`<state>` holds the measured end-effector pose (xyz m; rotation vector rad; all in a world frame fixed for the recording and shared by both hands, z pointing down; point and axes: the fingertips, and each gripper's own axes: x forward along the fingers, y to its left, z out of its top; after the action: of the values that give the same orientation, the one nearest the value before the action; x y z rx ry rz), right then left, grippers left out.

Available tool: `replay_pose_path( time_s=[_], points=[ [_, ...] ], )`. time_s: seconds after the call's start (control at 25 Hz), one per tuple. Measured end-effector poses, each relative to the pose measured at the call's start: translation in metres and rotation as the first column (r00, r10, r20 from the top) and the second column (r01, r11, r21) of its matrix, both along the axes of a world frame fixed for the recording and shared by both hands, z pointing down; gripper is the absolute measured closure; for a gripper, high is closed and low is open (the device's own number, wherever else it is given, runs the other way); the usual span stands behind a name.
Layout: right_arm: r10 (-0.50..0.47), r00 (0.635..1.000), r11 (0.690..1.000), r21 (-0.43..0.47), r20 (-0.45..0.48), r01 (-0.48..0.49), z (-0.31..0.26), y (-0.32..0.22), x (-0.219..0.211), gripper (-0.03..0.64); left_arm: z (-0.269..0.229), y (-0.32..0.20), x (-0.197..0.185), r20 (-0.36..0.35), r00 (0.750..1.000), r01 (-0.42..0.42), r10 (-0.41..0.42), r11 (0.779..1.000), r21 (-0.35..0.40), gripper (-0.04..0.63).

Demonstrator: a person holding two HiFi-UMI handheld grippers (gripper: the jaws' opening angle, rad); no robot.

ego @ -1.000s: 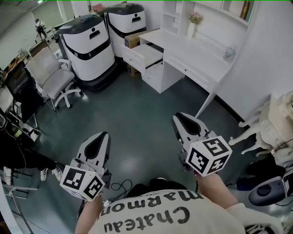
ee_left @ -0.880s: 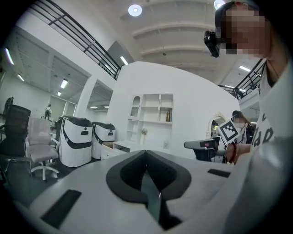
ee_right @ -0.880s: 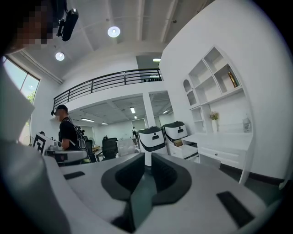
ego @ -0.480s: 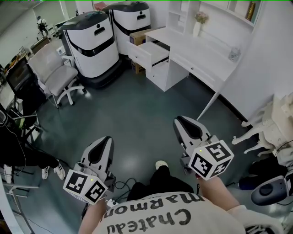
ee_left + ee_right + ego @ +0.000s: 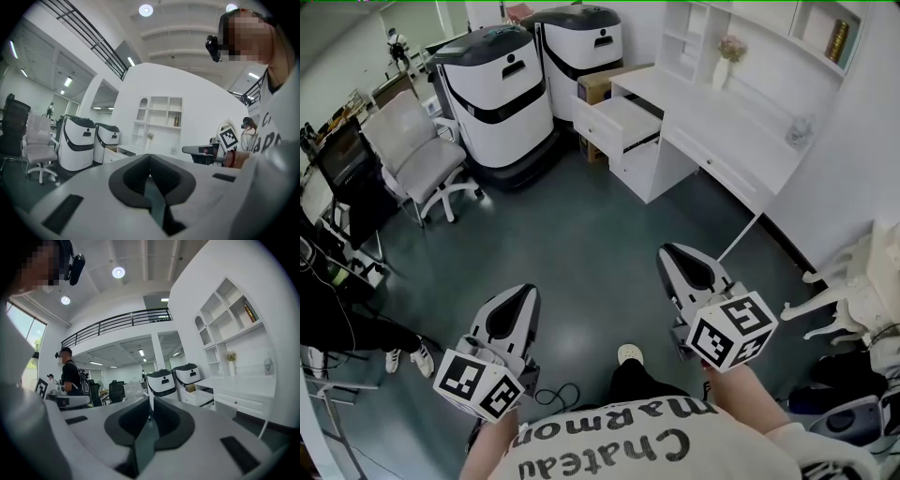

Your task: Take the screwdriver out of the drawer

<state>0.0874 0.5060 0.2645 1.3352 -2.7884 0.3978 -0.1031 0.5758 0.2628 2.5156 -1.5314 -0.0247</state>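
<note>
White open drawer (image 5: 623,120) stands well apart from left fingers (image 5: 521,306), together, and right fingers (image 5: 675,265), closing empty.

We hold our left white-and-black two-jaw gripper (image 5: 523,291) level, jaws together. Our right matching gripper (image 5: 672,251) tips slightly down, jaws closing on nothing.

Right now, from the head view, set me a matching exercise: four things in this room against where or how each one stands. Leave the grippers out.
Things:
1. drawer
2. flower vase
3. swivel chair
4. cardboard box

Places or states:
A. on the floor, to the picture's left of the black-and-white machines
B. pulled open
C. between a machine and the desk
D. upright on the desktop, by the shelves

Pairs: 1-B, 2-D, 3-A, 4-C
</note>
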Motion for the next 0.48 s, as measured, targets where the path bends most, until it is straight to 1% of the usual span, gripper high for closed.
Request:
replay_pose_path(
  time_s=[0.24,0.48],
  points=[
    [-0.016,1.0,1.0,0.024,-0.006,0.016,-0.014,-0.084,0.006,0.572,-0.012,-0.079,0.006,-0.006,1.0,0.023,-0.023,0.999,0.024,0.572],
    [-0.027,1.0,0.999,0.041,-0.01,0.027,-0.022,-0.155,0.026,0.578,-0.022,-0.152,0.026,-0.015,0.999,0.034,-0.033,0.998,0.053,0.572]
  ],
)
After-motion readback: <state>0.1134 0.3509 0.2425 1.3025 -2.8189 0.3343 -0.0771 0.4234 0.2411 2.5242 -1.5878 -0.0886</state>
